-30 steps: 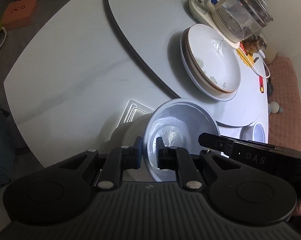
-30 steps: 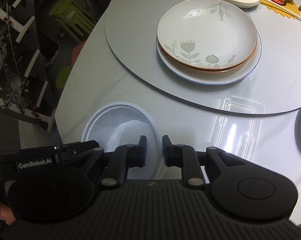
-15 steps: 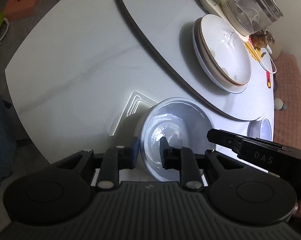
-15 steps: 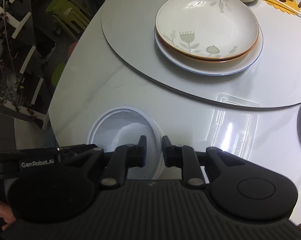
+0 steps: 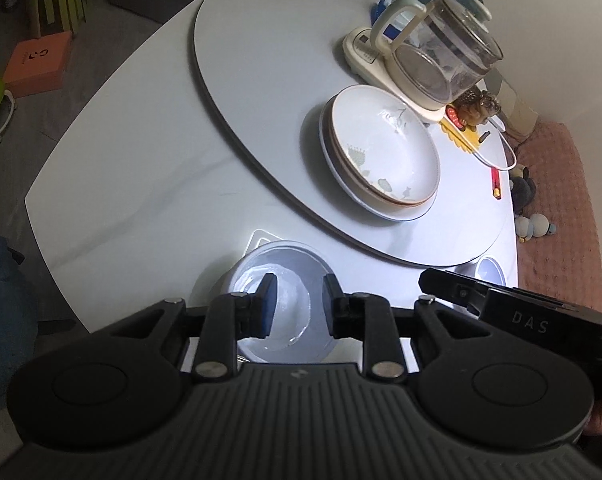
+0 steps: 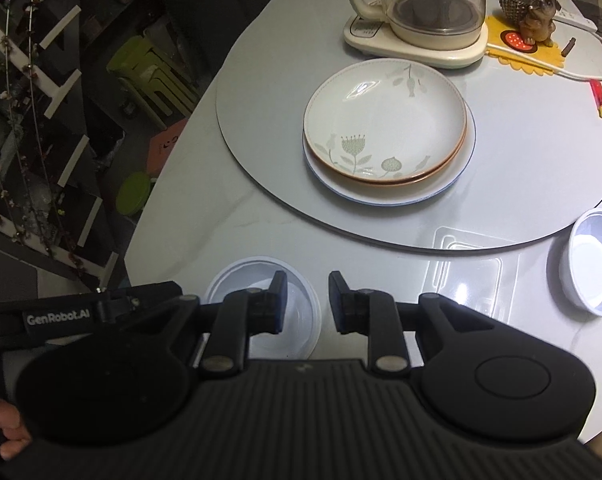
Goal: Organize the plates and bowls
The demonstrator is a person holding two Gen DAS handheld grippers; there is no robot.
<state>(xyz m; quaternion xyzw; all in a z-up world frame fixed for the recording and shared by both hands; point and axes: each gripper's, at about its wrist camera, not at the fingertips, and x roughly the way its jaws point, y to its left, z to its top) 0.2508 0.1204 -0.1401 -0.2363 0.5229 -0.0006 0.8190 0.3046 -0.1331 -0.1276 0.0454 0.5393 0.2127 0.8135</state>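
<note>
Both the left gripper (image 5: 297, 300) and right gripper (image 6: 307, 300) have just been opening, jaws apart and empty above the white bowl (image 5: 281, 300) at bottom centre; release step done, next probably fetching the small bowl (image 6: 591, 260) at right edge.

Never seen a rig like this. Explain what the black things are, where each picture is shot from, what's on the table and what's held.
No robot here: a person holds a two-finger tool in each hand, with a camera looking along the fingers. One picture is from the left tool, the other from the right tool. Both have just been opening and hold nothing; a white bowl sits beneath them. On the table: stacked plates, a glass kettle, a second small bowl and a dog figurine.
</note>
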